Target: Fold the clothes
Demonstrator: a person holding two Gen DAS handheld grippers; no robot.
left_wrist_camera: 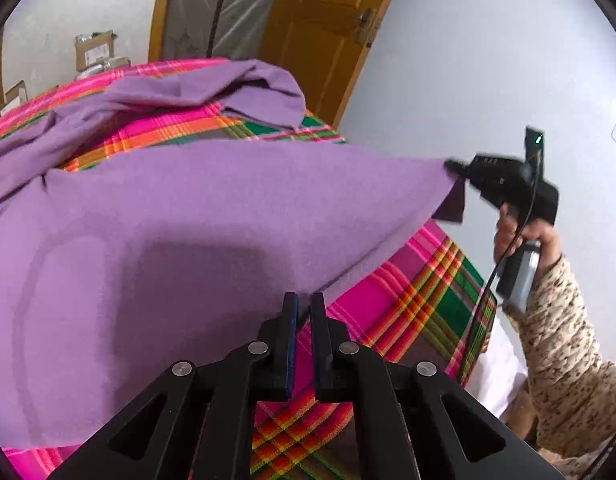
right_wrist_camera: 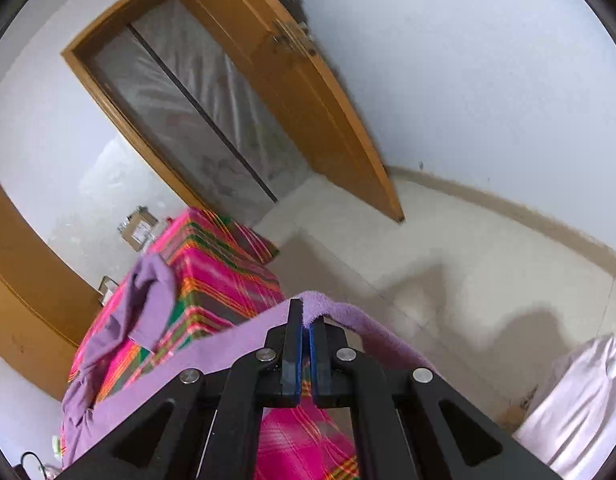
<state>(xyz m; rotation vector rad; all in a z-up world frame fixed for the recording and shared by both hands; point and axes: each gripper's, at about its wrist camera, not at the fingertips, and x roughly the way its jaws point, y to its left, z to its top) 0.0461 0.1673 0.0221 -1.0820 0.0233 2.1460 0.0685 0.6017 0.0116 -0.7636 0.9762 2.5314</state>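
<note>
White walls (right_wrist_camera: 468,60) and a pale tiled floor (right_wrist_camera: 488,248) framed the room we looked into, with an orange-brown wooden door (right_wrist_camera: 308,92) standing open beside a doorway covered in clear plastic sheeting (right_wrist_camera: 196,120). Below these stood the bench (left_wrist_camera: 420,304), draped in a bright plaid cloth of pink, orange and green that hung down its sides. Across it lay the purple garment (left_wrist_camera: 188,232), the largest loose thing in view: its broad body was lifted and stretched taut between our 2 claws, while its far part lay crumpled on the plaid, 1 flap folded back near the bench's far edge.

Our left claw (left_wrist_camera: 304,300) had its fingers drawn almost together, gripping the near edge of the purple garment. Our right claw (right_wrist_camera: 306,322) was likewise closed to a thin gap, with a rolled hem of the garment pinched between its blue pads (right_wrist_camera: 294,344); from the left wrist camera we saw it holding a stretched corner out past the bench's side, over the floor. A hand (left_wrist_camera: 520,240) held that claw's handle, with a speckled beige sleeve (left_wrist_camera: 564,340) behind it. Cardboard boxes (left_wrist_camera: 96,50) sat against the far wall, and a pale pink bundle (right_wrist_camera: 580,400) lay low at the right.
</note>
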